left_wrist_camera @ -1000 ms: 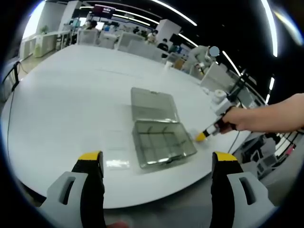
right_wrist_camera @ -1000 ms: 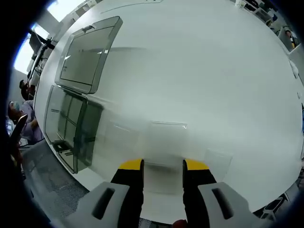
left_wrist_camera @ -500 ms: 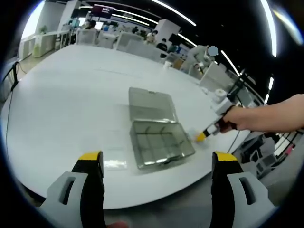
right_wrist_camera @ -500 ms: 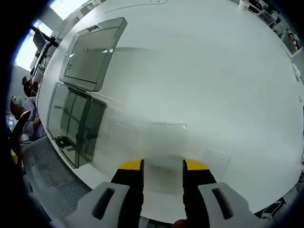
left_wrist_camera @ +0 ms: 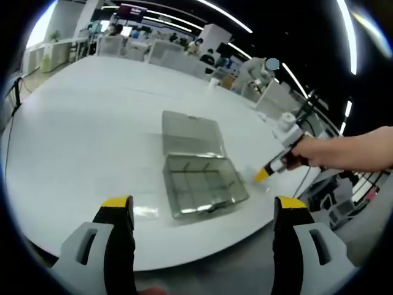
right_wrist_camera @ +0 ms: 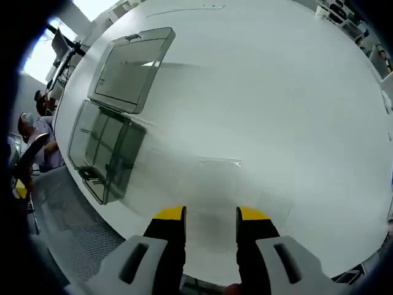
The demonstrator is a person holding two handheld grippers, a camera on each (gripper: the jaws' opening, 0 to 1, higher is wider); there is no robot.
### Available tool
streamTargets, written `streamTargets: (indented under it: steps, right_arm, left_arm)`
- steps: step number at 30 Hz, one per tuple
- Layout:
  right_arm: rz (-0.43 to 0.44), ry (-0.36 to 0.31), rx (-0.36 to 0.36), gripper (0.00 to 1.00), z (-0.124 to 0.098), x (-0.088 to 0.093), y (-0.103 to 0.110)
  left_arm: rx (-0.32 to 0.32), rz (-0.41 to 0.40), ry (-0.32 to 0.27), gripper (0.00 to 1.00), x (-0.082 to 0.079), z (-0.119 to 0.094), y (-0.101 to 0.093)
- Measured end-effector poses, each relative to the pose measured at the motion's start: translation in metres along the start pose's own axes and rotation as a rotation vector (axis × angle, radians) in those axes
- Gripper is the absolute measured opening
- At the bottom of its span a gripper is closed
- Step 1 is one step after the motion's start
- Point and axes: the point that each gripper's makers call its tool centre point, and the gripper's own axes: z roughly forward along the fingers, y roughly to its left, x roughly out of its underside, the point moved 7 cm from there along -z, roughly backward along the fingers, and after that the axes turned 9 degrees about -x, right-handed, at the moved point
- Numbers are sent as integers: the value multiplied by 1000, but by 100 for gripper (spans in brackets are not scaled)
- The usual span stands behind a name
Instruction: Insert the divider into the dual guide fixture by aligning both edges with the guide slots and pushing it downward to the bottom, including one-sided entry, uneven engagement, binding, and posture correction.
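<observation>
Jaws of the left gripper (left_wrist_camera: 202, 212) stand wide apart at the bottom of the left gripper view, yellow-tipped, with nothing between them, above the near edge of the white tabletop (left_wrist_camera: 80, 141). Just past that edge, flat on the tabletop, lie small clear divider pieces (left_wrist_camera: 146, 212), faint against the white. Beyond them sits the dual guide fixture (left_wrist_camera: 199, 186), a smoky transparent compartment box with its lid (left_wrist_camera: 191, 133) folded open flat on the far side. At the box's right, the right gripper (left_wrist_camera: 263, 174) comes in held by a person's hand (left_wrist_camera: 319, 153), its yellow tip near the tabletop's right edge. Farther off are desks, chairs and ceiling light strips.

In the right gripper view, the right gripper (right_wrist_camera: 210, 214) has its jaws a narrow gap apart, gripping nothing, over the tabletop's edge. A clear divider piece (right_wrist_camera: 219, 162) lies just ahead of them; the open box (right_wrist_camera: 101, 150) rests toward the left edge.
</observation>
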Motion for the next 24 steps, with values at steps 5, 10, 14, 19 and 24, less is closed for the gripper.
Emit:
streamTargets:
  steps: [5, 10, 14, 19, 24]
  right_arm:
    - [-49, 6, -16, 27, -8, 1, 8]
    - [-110, 18, -22, 27, -15, 0, 15]
    - [-164, 21, -30, 27, -21, 1, 24]
    - [-225, 22, -46, 27, -29, 0, 39]
    - [-314, 35, -39, 27, -35, -1, 50]
  left_arm:
    - [13, -3, 6, 92, 0, 3, -4]
    - [33, -11, 14, 91, -1, 7, -8]
    - [63, -15, 22, 90, -2, 11, -14]
    - [99, -13, 41, 86, -1, 15, -23]
    - [138, -20, 47, 80, 0, 18, -30]
